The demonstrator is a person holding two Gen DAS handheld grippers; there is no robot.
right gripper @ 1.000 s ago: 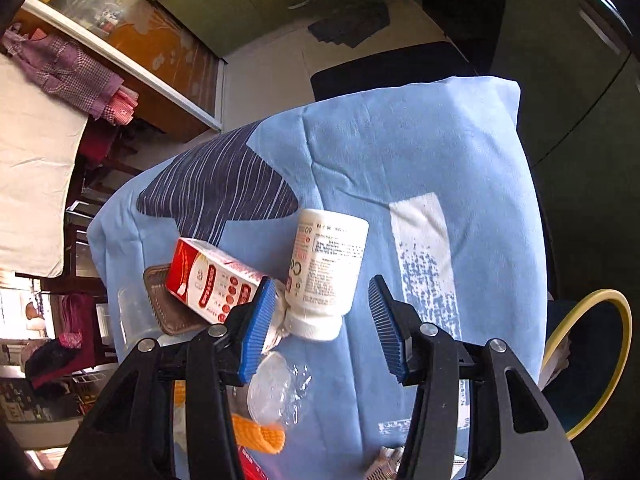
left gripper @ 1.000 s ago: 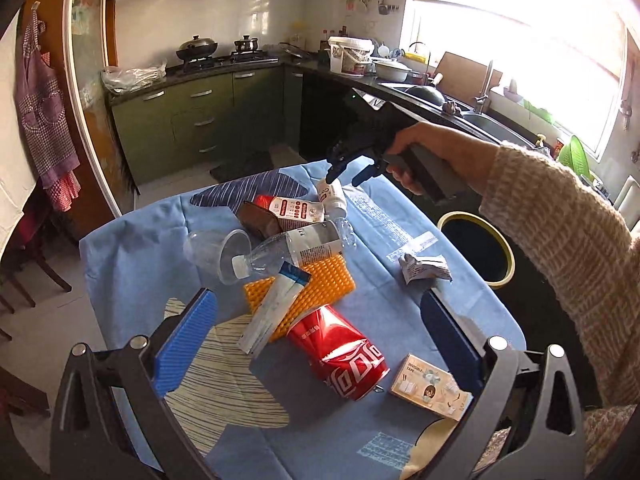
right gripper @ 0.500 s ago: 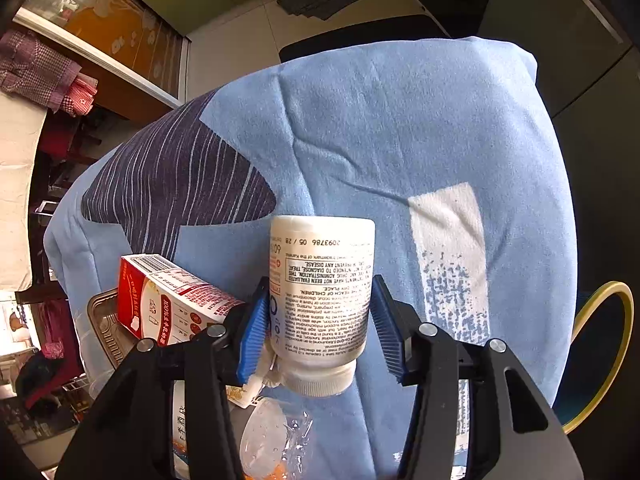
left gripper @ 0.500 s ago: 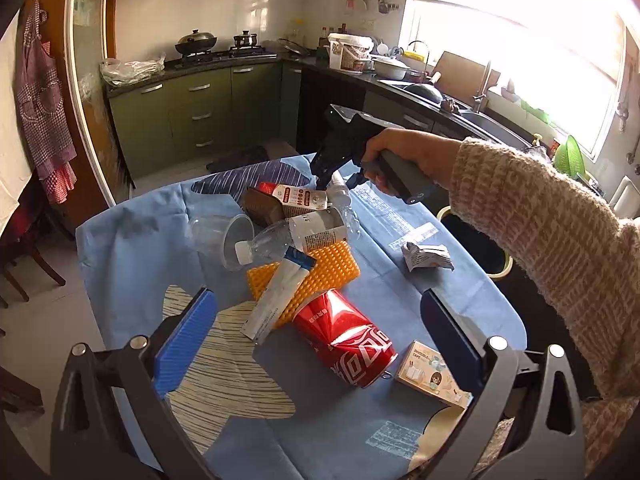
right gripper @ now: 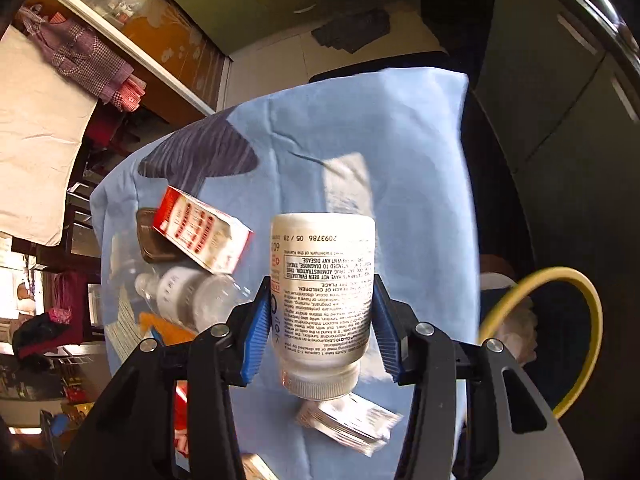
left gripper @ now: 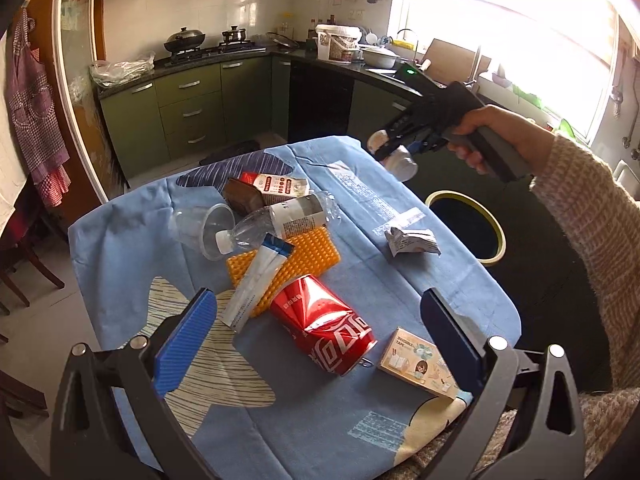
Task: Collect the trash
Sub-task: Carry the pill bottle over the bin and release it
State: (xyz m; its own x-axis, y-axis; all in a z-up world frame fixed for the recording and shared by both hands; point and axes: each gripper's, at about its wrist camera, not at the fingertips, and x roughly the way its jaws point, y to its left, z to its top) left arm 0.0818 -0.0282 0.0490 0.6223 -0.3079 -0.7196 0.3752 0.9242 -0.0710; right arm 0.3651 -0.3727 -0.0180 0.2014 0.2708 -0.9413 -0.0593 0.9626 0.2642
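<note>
Bright daylight, blown-out window [left gripper: 520,40] glare, fisheye-bent edges, motion blur in right view

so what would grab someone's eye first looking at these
Probably the white pill bottle, clamped cap-down in the right gripper and lifted off the blue tablecloth. Next, the crushed red cola can lying near the middle of the table, just ahead of the open left gripper. Beside the table stands the yellow-rimmed bin.

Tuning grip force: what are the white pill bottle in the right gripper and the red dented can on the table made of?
White pill bottle: likely opaque plastic, smooth, paper label, ribbed cap. Red dented can: thin metal, probably aluminium; glossy, creased, pull tab visible.
</note>
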